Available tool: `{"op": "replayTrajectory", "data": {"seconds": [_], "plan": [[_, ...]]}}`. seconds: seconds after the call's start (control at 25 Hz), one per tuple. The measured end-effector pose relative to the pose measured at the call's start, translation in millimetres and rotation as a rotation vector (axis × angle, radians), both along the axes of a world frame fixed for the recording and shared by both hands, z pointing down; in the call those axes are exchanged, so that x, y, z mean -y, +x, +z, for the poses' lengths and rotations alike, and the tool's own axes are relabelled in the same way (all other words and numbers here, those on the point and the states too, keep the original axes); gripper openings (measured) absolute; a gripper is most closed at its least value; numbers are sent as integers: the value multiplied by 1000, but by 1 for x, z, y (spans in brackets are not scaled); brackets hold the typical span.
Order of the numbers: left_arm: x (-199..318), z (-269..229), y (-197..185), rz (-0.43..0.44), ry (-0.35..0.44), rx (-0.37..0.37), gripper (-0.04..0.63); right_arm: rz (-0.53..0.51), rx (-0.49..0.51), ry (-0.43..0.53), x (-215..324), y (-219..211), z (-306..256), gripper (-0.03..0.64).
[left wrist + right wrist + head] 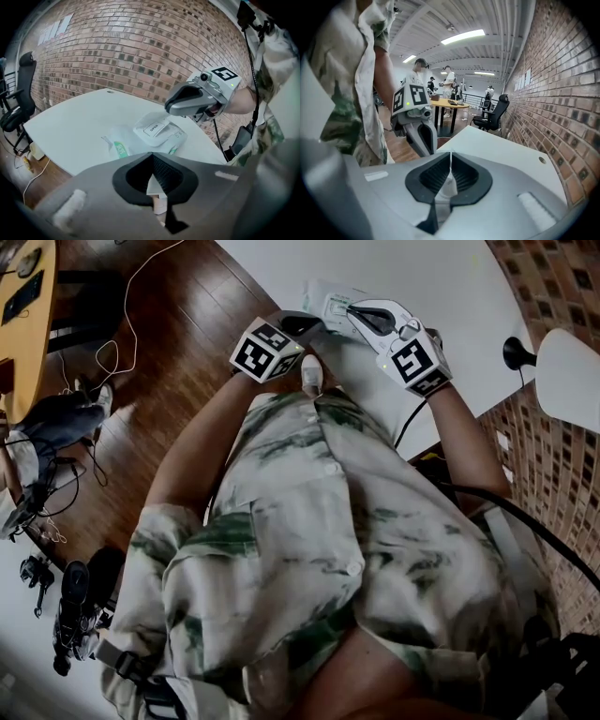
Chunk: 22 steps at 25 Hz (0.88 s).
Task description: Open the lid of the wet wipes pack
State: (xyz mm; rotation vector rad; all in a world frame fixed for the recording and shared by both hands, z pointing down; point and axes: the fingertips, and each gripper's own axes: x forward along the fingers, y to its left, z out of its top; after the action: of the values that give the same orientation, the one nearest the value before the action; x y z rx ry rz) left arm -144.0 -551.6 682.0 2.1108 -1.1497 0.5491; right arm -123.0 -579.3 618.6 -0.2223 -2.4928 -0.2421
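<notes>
The wet wipes pack [154,136] lies on the white table [75,126]; its white lid [153,128], printed OPEN, faces up and looks slightly raised. In the head view the pack [323,294] lies just beyond both grippers. My right gripper [171,110] hovers at the pack's far right end, tips right by the lid's edge. Its jaws [451,153] are closed together, and whether they pinch anything is hidden. My left gripper [151,153] is shut and empty, held back from the pack's near side, near the table's edge. From above I see the left gripper [317,326] and the right gripper [351,307].
A brick wall [140,51] runs behind the table. A black office chair [18,93] stands off the far end. Cables and camera gear [66,606] lie on the wooden floor. A black round base [514,352] stands at the table's right. People stand by a wooden table [447,104].
</notes>
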Motion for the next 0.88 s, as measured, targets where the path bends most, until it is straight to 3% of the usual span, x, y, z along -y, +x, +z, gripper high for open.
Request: {"op": "replayTrajectory", "data": {"seconds": [0.32, 0.64, 0.88], "plan": [[-1, -1, -2, -12, -11, -26, 0, 125, 42, -268, 57, -16, -7, 14], [-1, -3, -4, -32, -22, -41, 0, 238, 40, -520, 102, -27, 35, 16], [-1, -3, -4, -44, -24, -46, 0, 269, 23, -640, 107, -28, 55, 18]]}}
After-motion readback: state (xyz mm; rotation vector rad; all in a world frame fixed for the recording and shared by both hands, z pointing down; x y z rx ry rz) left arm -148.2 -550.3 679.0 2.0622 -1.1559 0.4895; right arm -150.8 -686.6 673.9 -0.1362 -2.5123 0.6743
